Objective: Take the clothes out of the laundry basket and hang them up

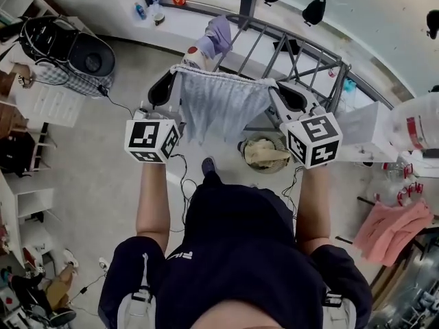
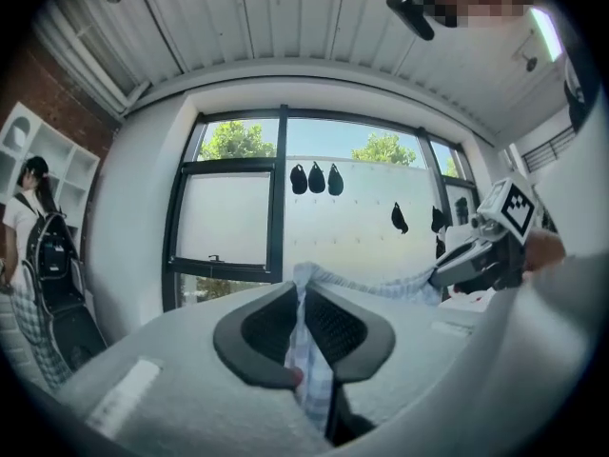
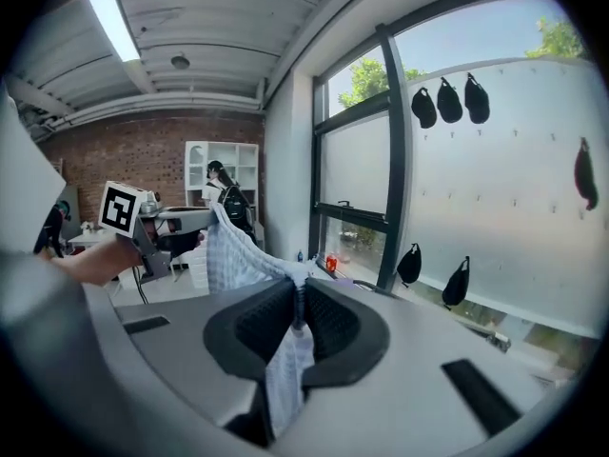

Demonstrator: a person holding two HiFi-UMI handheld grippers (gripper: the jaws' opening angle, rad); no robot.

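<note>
The left gripper (image 1: 170, 79) clamps one top corner of a pale checked garment (image 1: 219, 105) spread just before the drying rack (image 1: 302, 46); the right gripper (image 1: 280, 91) pinches the other corner. A lilac garment (image 1: 218, 36) already drapes the rack's left end, the checked one awaits hanging, and the laundry basket (image 1: 244, 157) below the rack holds more.

We list one grey floor (image 1: 103, 177). On it: laundry basket (image 1: 242, 149), at centre; drying rack (image 1: 295, 41), at one o'clock; black cable (image 1: 184, 184), at basket's eight o'clock.
</note>
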